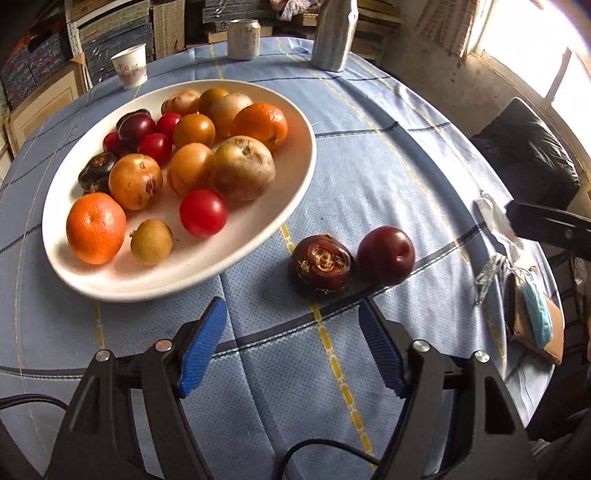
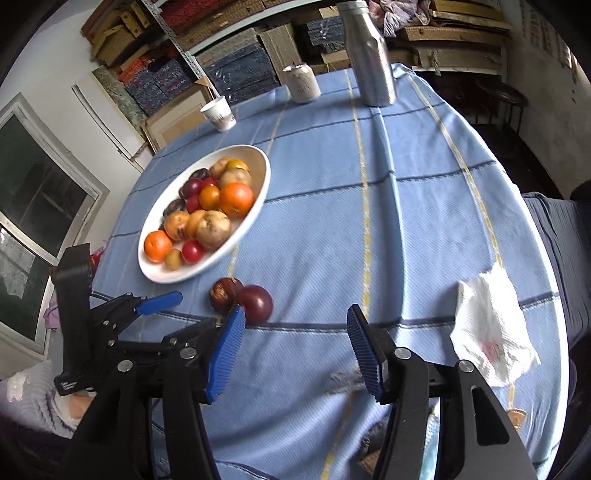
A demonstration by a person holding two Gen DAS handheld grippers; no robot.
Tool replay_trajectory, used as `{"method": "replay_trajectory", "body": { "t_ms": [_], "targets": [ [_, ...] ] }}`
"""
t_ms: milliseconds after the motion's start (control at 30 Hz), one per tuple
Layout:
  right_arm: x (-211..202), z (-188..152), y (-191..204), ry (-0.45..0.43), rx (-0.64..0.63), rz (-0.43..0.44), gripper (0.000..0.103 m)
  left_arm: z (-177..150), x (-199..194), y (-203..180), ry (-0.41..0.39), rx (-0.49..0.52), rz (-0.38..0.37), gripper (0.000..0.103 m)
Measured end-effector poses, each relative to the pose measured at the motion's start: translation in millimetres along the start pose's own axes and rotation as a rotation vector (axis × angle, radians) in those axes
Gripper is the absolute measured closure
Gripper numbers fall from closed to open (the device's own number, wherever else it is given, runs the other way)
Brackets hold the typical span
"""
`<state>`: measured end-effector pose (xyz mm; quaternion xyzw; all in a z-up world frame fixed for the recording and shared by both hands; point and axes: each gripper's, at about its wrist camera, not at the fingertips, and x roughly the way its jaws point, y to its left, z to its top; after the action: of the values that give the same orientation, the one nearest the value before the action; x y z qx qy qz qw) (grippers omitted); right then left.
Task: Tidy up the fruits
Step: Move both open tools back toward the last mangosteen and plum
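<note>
A white oval plate [image 1: 221, 258] [image 2: 258, 166] holds several fruits: oranges, red tomatoes, brown pears, dark plums. On the blue checked cloth just right of the plate lie a dark brown fruit with a dried crown [image 1: 323, 262] [image 2: 223, 290] and a dark red plum [image 1: 386, 254] [image 2: 256, 304], touching each other. My left gripper [image 1: 291, 314] hangs open over the cloth just short of these two, nothing between its blue pads. My right gripper [image 2: 295, 317] is open too and empty, with its left pad close beside the plum in the right wrist view.
A paper cup [image 1: 130, 66], a can [image 1: 243, 38] and a metal bottle [image 1: 334, 35] stand at the table's far edge. A crumpled tissue [image 2: 491, 328] lies at the right, with a blue face mask [image 1: 537, 314] at the table's right rim. Shelves of stacked boxes rise behind.
</note>
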<state>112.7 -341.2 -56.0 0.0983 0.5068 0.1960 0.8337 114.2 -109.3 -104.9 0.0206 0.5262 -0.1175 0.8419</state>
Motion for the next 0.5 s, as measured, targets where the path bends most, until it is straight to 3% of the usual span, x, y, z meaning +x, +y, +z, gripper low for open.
{"method": "replay_trajectory", "body": {
  "t_ms": [500],
  "targets": [
    [3,-5,-17,0.048,-0.012,-0.010,0.042,15,22,-3,-0.046,-0.118,0.066,0.026]
  ]
}}
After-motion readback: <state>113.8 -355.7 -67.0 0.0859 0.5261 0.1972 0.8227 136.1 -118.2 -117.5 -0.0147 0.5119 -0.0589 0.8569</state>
